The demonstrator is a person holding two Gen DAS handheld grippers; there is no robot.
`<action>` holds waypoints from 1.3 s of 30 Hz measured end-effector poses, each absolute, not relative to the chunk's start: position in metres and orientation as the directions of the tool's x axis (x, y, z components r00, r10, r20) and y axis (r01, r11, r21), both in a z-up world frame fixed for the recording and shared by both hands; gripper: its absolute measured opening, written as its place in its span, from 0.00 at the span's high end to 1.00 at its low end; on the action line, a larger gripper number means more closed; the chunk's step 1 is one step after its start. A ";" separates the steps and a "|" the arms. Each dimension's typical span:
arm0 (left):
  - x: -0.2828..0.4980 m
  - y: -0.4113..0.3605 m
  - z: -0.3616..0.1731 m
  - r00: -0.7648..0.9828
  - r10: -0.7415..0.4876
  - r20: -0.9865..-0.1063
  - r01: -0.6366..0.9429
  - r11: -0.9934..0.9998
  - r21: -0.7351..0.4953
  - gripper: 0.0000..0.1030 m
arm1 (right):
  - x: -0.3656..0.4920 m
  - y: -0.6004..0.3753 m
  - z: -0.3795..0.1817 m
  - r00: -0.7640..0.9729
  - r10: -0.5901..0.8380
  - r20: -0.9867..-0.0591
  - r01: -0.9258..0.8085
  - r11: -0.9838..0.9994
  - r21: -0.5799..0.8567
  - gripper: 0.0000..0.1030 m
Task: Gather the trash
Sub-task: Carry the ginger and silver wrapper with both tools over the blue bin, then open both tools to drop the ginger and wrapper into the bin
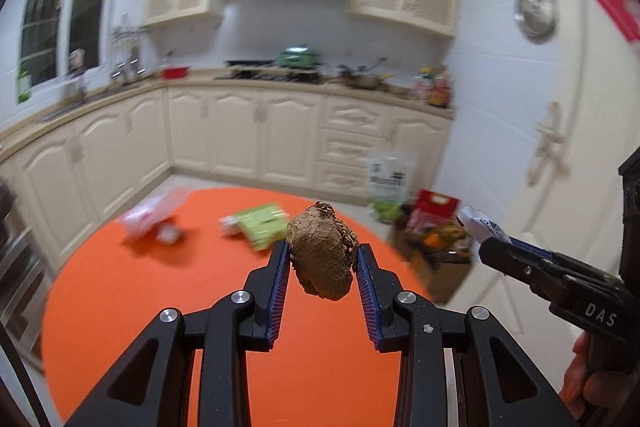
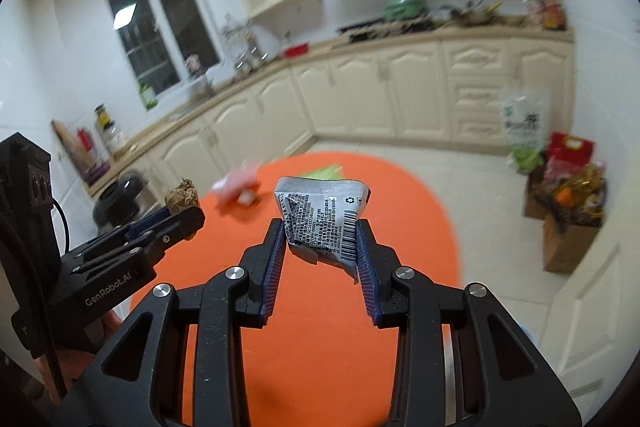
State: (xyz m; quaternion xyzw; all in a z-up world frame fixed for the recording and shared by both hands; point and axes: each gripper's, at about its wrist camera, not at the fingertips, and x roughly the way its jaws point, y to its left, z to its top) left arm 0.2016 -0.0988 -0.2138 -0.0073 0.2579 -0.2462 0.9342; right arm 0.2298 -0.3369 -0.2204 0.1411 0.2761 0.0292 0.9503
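Left wrist view shows left gripper clamped on a brown lump, light and crumbly, held mid-body above the orange table, while right gripper pinches a thin crinkly wrapper near its middle.

wrapper above table, cabinets behind, boxes right

Bright orange desk. Brown, rough lump. Silver wrapper printed with black text and a barcode. Black tools with blue ribbed pads. Cream cabinets.
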 end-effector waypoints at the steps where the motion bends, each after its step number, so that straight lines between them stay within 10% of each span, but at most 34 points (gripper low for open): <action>1: 0.190 -0.112 -0.211 0.733 -0.490 -0.472 0.488 0.862 -0.136 0.71 | 0.217 -0.352 -0.217 0.853 0.100 -0.512 0.055 0.959 0.279 0.69; 17: 0.128 -0.258 -0.261 0.474 -0.663 -0.579 0.735 0.661 -0.155 0.71 | 0.132 -0.531 -0.280 0.751 -0.147 -0.644 0.425 0.853 0.301 0.68; 39: 0.221 -0.436 -0.417 0.209 -0.359 -0.910 0.735 0.671 -0.096 0.71 | 0.185 -0.637 -0.495 0.544 0.091 -0.834 0.581 0.676 0.453 0.68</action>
